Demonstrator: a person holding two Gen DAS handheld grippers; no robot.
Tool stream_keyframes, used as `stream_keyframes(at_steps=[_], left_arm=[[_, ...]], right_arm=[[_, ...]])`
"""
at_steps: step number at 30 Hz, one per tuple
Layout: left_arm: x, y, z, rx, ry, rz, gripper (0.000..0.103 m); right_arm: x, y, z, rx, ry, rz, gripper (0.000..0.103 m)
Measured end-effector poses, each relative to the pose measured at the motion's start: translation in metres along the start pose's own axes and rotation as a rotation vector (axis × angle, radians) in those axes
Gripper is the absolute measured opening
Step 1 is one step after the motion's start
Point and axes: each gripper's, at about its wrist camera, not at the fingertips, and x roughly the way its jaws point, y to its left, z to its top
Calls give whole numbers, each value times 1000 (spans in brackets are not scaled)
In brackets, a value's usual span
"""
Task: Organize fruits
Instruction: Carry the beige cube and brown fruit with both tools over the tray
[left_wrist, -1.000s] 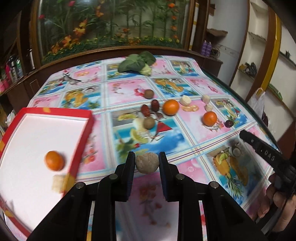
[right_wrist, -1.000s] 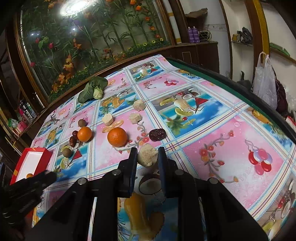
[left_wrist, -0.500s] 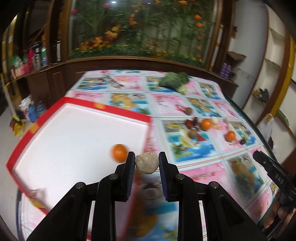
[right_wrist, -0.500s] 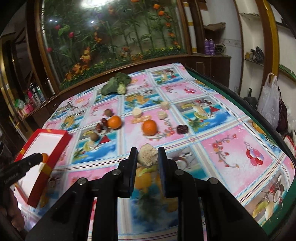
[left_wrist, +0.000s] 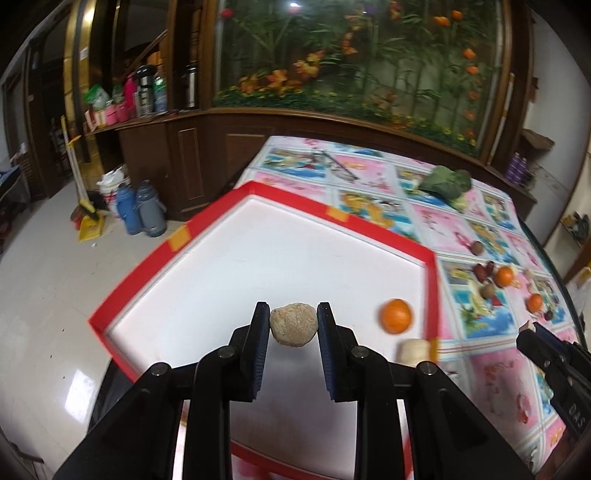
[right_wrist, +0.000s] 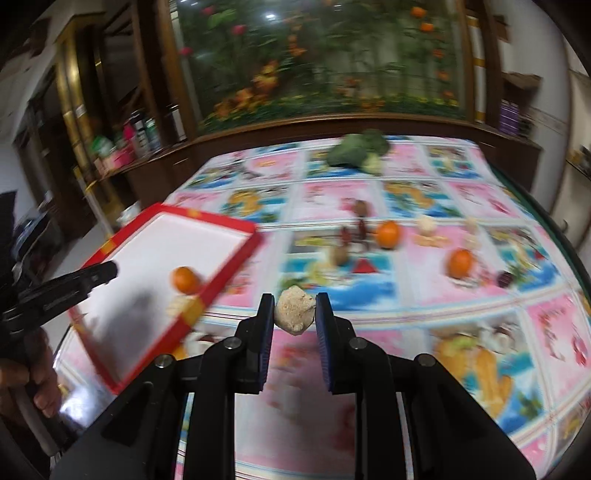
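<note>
The left gripper (left_wrist: 293, 325) is clenched on a rough tan lump (left_wrist: 293, 324), pinned between its two blue-padded fingers (left_wrist: 259, 332) and held in the air above the white floor of the red-rimmed tray (left_wrist: 373, 221). What kind of fruit the lump is cannot be told. Inside the tray, near its right rim, lies a tangerine (left_wrist: 396, 315), and just below it, against the same rim, a pale whitish piece (left_wrist: 413, 350).

The right gripper (right_wrist: 294, 312) is likewise clamped on a second crumbly beige lump (right_wrist: 294, 309), carried above the bench (right_wrist: 480, 295), just right of the tray's near corner. The bench wears a pink and blue cloth printed with fruit pictures.

Right of the tray, on the cloth, a loose group of fruit lies: two more tangerines (right_wrist: 388, 233), some dark red dates (right_wrist: 364, 230), a brown round fruit (right_wrist: 360, 207), and a few pale pieces (right_wrist: 425, 224). A dark berry-like fruit (right_wrist: 504, 278) sits farther right still. Beyond the tray, toward the far edge of the bench, lies a leafy green vegetable (right_wrist: 358, 149).

In the right wrist view, a person's hand (right_wrist: 35, 380) grips the left gripper's handle beside the tray.
</note>
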Motion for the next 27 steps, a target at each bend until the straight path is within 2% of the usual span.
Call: stream_keyframes(at_steps=[5, 11, 17, 27], left_arm=[[10, 19, 4, -20, 3, 45, 25], [20, 33, 8, -33, 11, 66, 25], [23, 38, 11, -38, 5, 78, 25], [25, 41, 12, -34, 6, 93, 25]], right_arm=[[18, 47, 7, -72, 30, 92, 24], [35, 92, 5, -142, 61, 161, 24], [49, 114, -5, -181, 101, 192, 24], [61, 126, -13, -203, 143, 219, 25]])
